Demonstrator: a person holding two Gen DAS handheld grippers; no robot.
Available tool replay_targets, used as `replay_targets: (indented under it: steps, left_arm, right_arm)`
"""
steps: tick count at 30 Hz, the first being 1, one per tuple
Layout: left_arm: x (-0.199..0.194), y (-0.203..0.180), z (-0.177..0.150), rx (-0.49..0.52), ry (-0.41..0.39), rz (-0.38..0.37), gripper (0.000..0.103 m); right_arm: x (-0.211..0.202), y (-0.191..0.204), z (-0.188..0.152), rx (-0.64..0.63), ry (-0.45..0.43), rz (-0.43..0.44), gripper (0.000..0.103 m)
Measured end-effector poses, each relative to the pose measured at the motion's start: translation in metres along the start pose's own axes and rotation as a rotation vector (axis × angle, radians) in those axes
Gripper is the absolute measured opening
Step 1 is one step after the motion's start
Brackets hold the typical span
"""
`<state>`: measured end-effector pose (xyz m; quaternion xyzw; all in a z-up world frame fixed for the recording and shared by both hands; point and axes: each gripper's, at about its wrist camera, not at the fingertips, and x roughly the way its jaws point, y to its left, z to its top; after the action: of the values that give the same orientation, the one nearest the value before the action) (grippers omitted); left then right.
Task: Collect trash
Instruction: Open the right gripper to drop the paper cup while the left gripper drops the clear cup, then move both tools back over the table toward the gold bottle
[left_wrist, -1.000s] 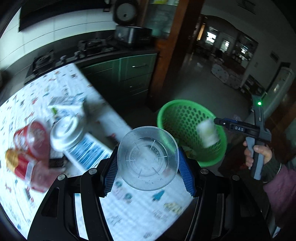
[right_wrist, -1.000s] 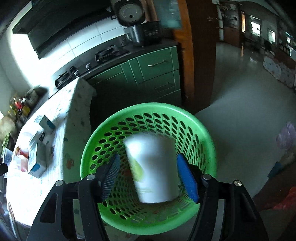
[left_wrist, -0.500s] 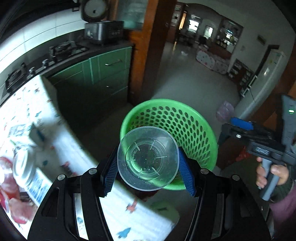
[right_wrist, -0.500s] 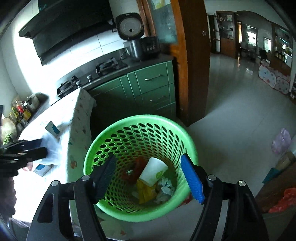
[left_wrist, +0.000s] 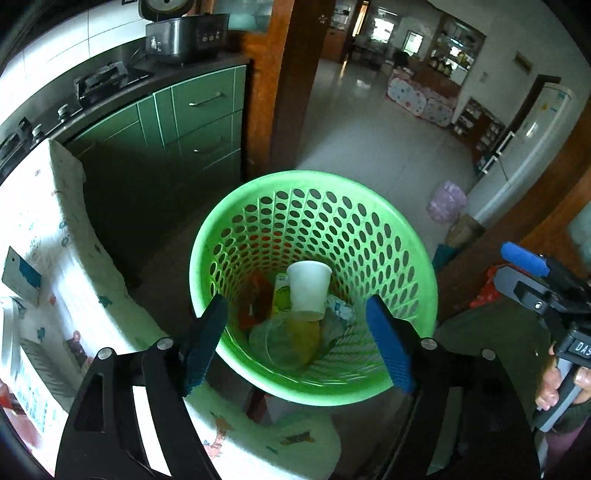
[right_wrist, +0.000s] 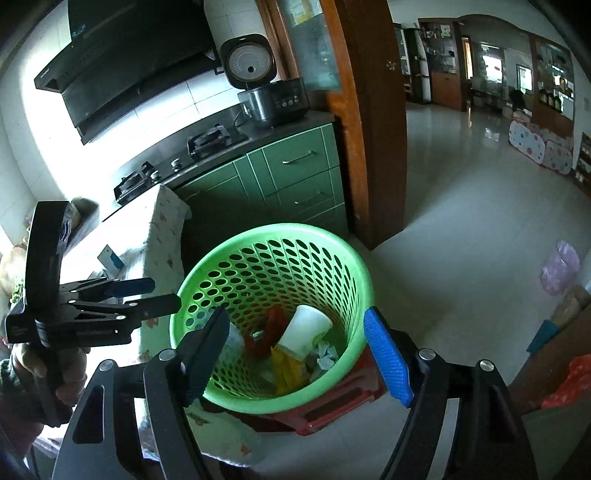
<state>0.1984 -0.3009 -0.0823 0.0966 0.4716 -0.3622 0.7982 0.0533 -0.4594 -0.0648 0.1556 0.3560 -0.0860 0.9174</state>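
Both the left gripper (left_wrist: 295, 338) (fingers opening) and right gripper (right_wrist: 295, 356) are wide and empty over the green basket (left_wrist: 417, 258). Swinging back to the surface (left_wrist: 44, 236), a finger could clip the rim and tip it.

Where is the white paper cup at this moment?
The white paper cup lies inside the green basket, on top of the other trash, mouth tilted up, beside a red wrapper. Both wrist views show it near the basket's middle.

Clear cup (left_wrist: 280, 343) hard to make out among basket trash, red stool (right_wrist: 332, 402) mostly hidden
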Motion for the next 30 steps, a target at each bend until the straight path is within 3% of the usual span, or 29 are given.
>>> replay_targets:
  steps: [13,30]
  left_arm:
    - [-0.054,0.027,-0.022,-0.048,-0.076,0.101,0.076]
    - [-0.123,0.109,-0.079,-0.223,-0.142,0.250,0.076]
  right_arm:
    - [0.001,0.030,-0.005,-0.044,0.004,0.073,0.073]
    - [0.028,0.122,0.003,-0.179,0.043,0.220,0.073]
